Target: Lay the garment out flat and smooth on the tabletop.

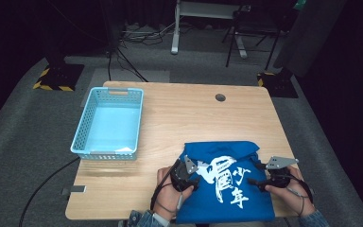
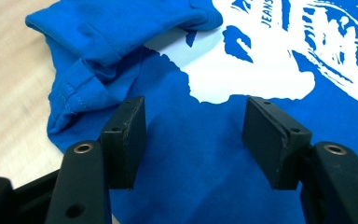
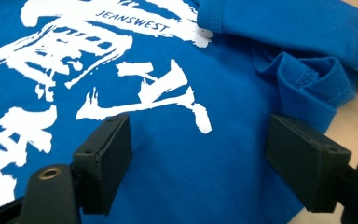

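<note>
A blue T-shirt (image 1: 222, 189) with a white printed design lies partly folded at the table's near edge, its top part turned over. My left gripper (image 1: 194, 178) rests at the shirt's left side, jaws open over the blue cloth (image 2: 200, 154) beside a bunched sleeve (image 2: 84, 79). My right gripper (image 1: 254, 182) is at the shirt's right side, also open, above the fabric (image 3: 191, 163) near the white lettering and a folded sleeve (image 3: 312, 84). Neither pair of pads pinches the cloth.
A light blue plastic basket (image 1: 82, 137) stands on the left part of the wooden table (image 1: 179, 118). A round cable hole (image 1: 220, 97) sits near the far edge. Cables and stand legs lie on the floor beyond the table.
</note>
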`<state>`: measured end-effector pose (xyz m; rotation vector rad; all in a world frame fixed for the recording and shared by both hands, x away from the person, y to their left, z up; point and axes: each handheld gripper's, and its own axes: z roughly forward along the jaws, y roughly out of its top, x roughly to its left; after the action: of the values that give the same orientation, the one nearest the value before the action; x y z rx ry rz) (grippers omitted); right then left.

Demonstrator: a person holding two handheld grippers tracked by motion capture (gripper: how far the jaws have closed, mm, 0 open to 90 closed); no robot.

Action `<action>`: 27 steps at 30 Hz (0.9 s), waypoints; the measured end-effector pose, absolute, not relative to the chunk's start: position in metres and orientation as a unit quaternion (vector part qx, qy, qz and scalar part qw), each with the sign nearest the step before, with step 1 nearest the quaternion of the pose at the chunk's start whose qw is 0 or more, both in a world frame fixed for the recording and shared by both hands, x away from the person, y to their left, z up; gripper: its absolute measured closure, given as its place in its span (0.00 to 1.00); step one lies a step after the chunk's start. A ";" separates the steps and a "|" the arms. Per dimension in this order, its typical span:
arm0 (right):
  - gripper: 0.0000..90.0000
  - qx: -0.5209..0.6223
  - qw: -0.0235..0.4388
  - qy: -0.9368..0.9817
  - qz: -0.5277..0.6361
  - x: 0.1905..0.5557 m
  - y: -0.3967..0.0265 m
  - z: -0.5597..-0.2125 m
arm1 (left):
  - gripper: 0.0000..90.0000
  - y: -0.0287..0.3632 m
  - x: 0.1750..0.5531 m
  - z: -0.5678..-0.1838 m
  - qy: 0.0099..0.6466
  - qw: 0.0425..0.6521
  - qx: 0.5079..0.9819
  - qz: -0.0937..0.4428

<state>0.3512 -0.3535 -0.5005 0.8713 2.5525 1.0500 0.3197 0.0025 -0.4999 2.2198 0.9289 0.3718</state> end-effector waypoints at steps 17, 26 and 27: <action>0.28 0.286 0.184 0.854 0.394 0.356 -0.358 -0.475 | 0.34 0.007 0.331 -0.481 0.350 0.346 0.847 0.200; 0.61 0.230 0.168 0.889 0.358 0.385 -0.333 -0.486 | 0.77 -0.009 0.362 -0.488 0.324 0.322 0.869 0.190; 0.72 0.227 0.163 0.891 0.357 0.387 -0.330 -0.486 | 0.85 -0.009 0.362 -0.486 0.324 0.323 0.869 0.191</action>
<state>0.3865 -0.3304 -0.4860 0.6462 2.5417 1.0192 0.3620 -0.0094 -0.4857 2.2796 0.8504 0.5002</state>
